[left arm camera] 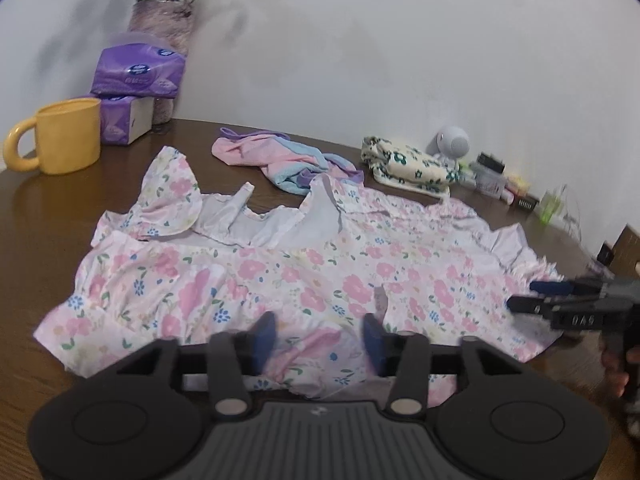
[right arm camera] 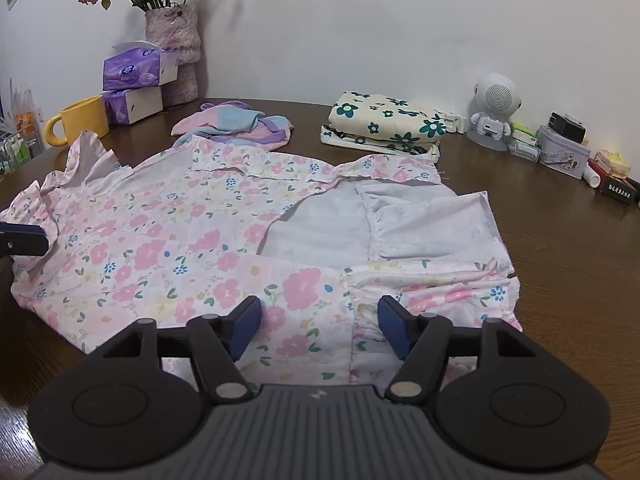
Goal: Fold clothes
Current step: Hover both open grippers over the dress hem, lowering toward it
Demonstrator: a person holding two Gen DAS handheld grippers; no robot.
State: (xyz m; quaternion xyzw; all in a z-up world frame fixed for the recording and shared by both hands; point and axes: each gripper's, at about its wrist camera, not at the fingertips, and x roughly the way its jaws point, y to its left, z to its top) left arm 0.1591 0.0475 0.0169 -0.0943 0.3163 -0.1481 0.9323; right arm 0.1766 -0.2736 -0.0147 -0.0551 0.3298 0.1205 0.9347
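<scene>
Brown wooden table [right arm camera: 560, 240] carries all items. The pink floral garment [right arm camera: 168, 240] lies spread across the near and middle part of it, partly folded, with pale inner fabric turned up on the right side. Beyond it, at the far centre, lies a crumpled pink and blue garment [right arm camera: 232, 122]; to the far right of that sits a folded cream cloth with green flowers [right arm camera: 384, 120]. At the far left stand a yellow mug [right arm camera: 84, 118], stacked purple tissue packs [right arm camera: 134, 76] and a vase [right arm camera: 176, 40].

Left gripper [left arm camera: 320, 338]: jaws part open over the garment's near hem, fabric between the pads, no visible pinch. Right gripper [right arm camera: 318, 326]: jaws wide apart above the near edge, gripping nothing.
</scene>
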